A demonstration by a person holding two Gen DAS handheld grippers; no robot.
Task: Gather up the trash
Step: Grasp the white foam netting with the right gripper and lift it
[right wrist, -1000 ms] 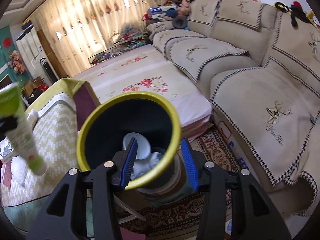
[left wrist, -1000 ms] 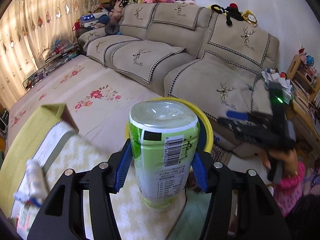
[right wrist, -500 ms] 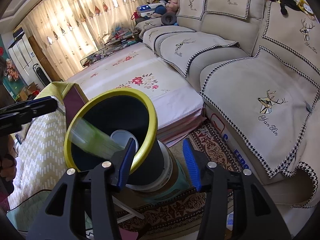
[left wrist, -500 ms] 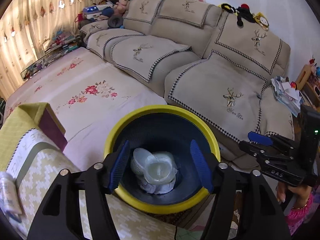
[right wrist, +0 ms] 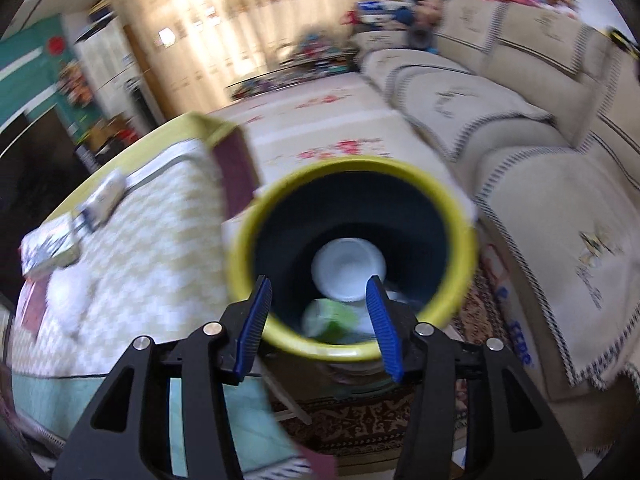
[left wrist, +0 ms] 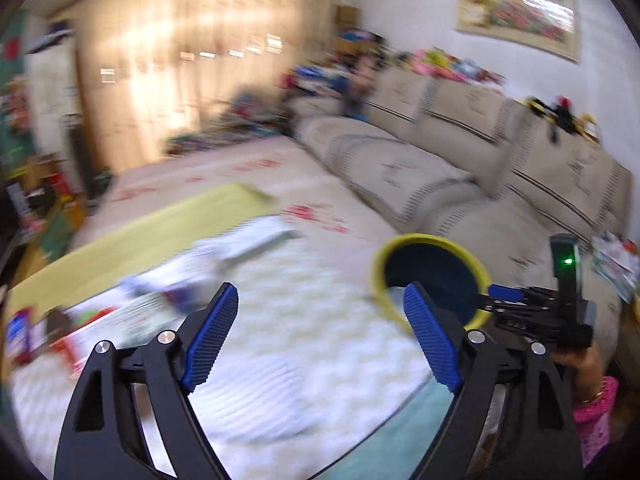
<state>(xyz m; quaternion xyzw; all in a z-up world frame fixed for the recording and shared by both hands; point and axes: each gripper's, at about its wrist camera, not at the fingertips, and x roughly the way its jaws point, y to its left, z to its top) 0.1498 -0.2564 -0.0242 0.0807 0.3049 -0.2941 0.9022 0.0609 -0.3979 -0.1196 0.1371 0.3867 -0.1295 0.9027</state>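
Left claw (left wrist: 316, 336): gaping wide, nothing between the ribbed blue pads (left wrist: 210, 338); black angular arms with silver rivets. It hangs over the surface (left wrist: 304, 320), which is covered in a cream-and-white zigzag woven cloth, heavily motion-blurred. Blurred flat litter (left wrist: 160, 300) of paper or packets lies on the far left part of that cloth; individual pieces cannot be made out.

Right claw (right wrist: 318, 322): also parted and empty, same ribbed blue pads (right wrist: 380, 324). It points straight down the mouth of the trash bin (right wrist: 464, 240), a round bucket with a smooth yellow rim and dark navy inner wall, standing just beside the edge of the surface. Inside, at the bottom: a green-labelled plastic bottle (right wrist: 328, 316) lying on its side, near a white, shallow, round bowl-shaped container (right wrist: 346, 268).

From the left wrist view the same bin (left wrist: 384, 264) sits off the right edge of the cloth, with the right claw (left wrist: 508, 300) held level at its rim by a hand (left wrist: 580, 364) in a pink knitted cuff.

Beyond: beige upholstered sofa (left wrist: 520, 184) with check-trimmed throws; pale floral-printed bed cover (right wrist: 320, 128); glowing pleated curtains (left wrist: 192, 72).
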